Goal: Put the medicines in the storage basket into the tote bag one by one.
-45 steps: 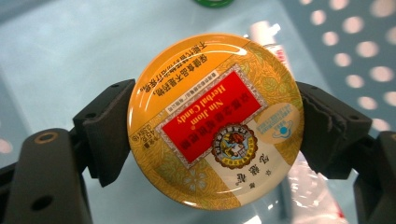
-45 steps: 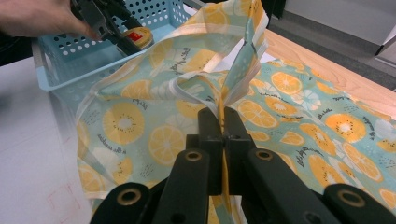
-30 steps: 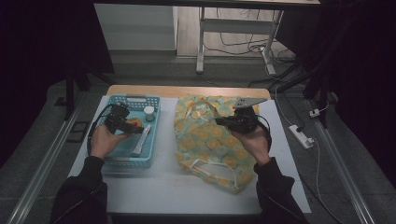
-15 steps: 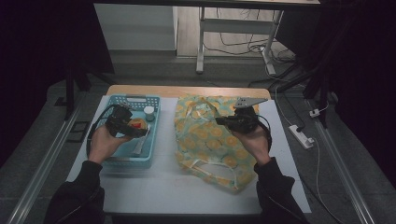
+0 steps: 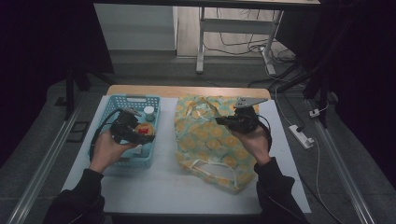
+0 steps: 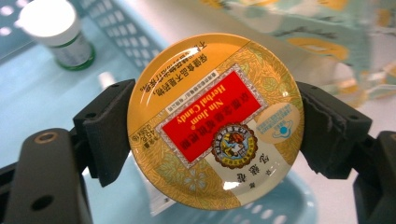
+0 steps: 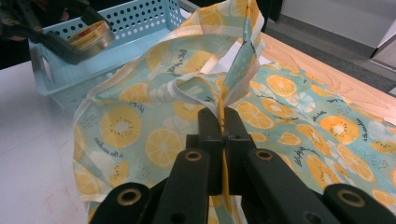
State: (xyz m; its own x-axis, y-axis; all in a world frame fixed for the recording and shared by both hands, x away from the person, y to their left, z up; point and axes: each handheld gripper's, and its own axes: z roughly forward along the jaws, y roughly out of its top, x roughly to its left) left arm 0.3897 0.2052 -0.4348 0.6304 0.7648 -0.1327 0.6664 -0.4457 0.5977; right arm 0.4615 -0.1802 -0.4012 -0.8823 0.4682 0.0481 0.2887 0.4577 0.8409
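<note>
Ideally the left hand-held gripper (image 6: 212, 128), clamping the candy tin (image 6: 215, 120) above the basket (image 5: 107, 116), carries it level to the bag (image 5: 210, 135) mouth, which the right hand-held gripper (image 7: 223, 122) pinches open.

Dark sleeves (image 5: 84, 193); each black gripper (image 5: 140, 136) bolted, trailing a black cable.
</note>
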